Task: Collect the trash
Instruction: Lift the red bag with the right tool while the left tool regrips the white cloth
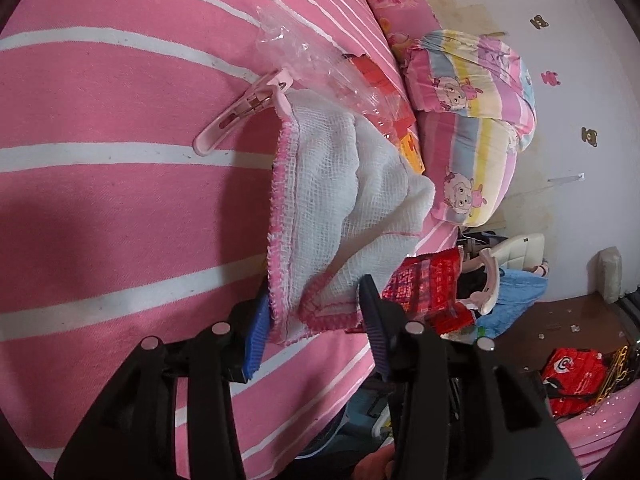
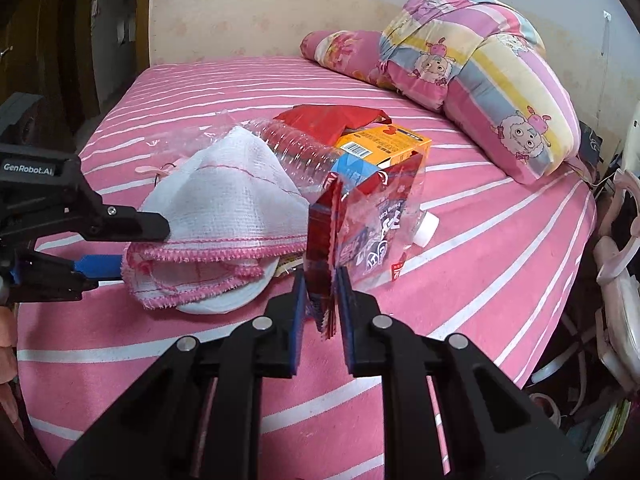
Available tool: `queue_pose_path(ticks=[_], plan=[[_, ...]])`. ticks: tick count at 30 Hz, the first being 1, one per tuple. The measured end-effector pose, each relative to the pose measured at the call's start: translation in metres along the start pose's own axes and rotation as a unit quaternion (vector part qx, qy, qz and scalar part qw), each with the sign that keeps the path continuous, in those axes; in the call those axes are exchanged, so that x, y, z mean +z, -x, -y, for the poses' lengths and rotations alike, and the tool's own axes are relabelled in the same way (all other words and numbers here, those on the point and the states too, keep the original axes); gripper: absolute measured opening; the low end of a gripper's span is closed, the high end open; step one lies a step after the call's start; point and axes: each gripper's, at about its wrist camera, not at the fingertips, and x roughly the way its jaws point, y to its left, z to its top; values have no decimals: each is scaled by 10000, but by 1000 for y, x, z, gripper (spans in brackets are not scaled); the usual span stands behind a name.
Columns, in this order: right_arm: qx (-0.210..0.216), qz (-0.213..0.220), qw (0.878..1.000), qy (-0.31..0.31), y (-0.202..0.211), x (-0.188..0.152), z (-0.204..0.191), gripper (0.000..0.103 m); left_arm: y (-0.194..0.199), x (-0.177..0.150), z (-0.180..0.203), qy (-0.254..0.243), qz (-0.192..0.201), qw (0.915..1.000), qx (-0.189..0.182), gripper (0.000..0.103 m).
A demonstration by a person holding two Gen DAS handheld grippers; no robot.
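Here, gauzy white cloth (image 2: 224, 196), crinkly red wrapper (image 2: 322, 240)

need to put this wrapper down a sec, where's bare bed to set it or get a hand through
Free: the striped sheet between the pile and the wall, and the strip between the plastic bottle and the quilt. Crowded: the middle, where cloth, bottle, orange box and left tongs bunch together.

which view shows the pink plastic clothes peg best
The left wrist view: the pink plastic clothes peg lies unobstructed on the striped sheet. In the right wrist view the white gauze cloth hides almost all of it.
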Motion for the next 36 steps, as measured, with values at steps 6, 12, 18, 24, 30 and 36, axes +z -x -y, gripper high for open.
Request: queue_pose_path(ticks=[6,12,18,24,30,36], plan=[[-1,-90,10000,30,-2,-3,1,16,4,0,-3,47,146,9987,476,70],[24,-129,9999,39,-4,-4,0,16,14,3,4,-266,415,9958,775,70],[52,-147,9999,57,-6,-5,-3,16,13,4,17,-679,492,9936,751,58],[70,-162,9998,65,-7,-4,-3,16,12,-2,50,-1490,889,9787,1096,62],[98,-199,9997,122,-10,-3,-7,16,-8,-19,86,-2664,994,9433,1715,71],[115,-229,9996,152,-13,-3,-9,16,-29,-24,94,-3134,1001,9164,2281,44]])
